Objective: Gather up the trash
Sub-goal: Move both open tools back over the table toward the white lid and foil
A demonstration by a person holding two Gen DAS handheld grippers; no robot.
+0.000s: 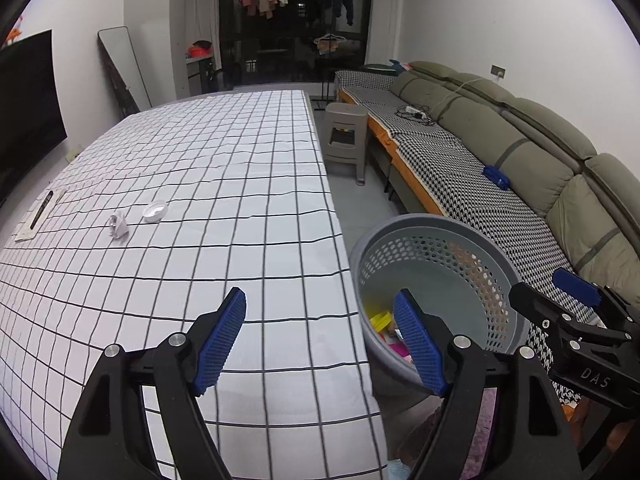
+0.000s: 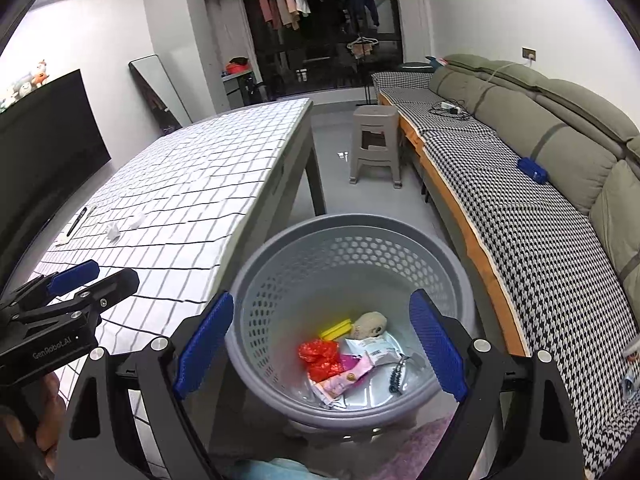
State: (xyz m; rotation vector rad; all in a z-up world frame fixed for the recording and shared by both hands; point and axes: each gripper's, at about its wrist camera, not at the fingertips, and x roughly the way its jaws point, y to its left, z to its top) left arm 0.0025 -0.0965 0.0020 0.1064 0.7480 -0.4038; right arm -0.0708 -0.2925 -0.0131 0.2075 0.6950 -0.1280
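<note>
A grey perforated trash basket stands on the floor beside the table; it also shows in the left wrist view. Inside lie a red crumpled wrapper, a yellow item, a beige ball and pink and white packets. My right gripper is open and empty above the basket. My left gripper is open and empty over the table's near right edge. A crumpled white paper and a small white lid lie far left on the table.
The table has a white grid cloth. A pen on a paper card lies at its left edge. A grey stool stands beyond the table. A sofa with a houndstooth cover runs along the right. A TV is left.
</note>
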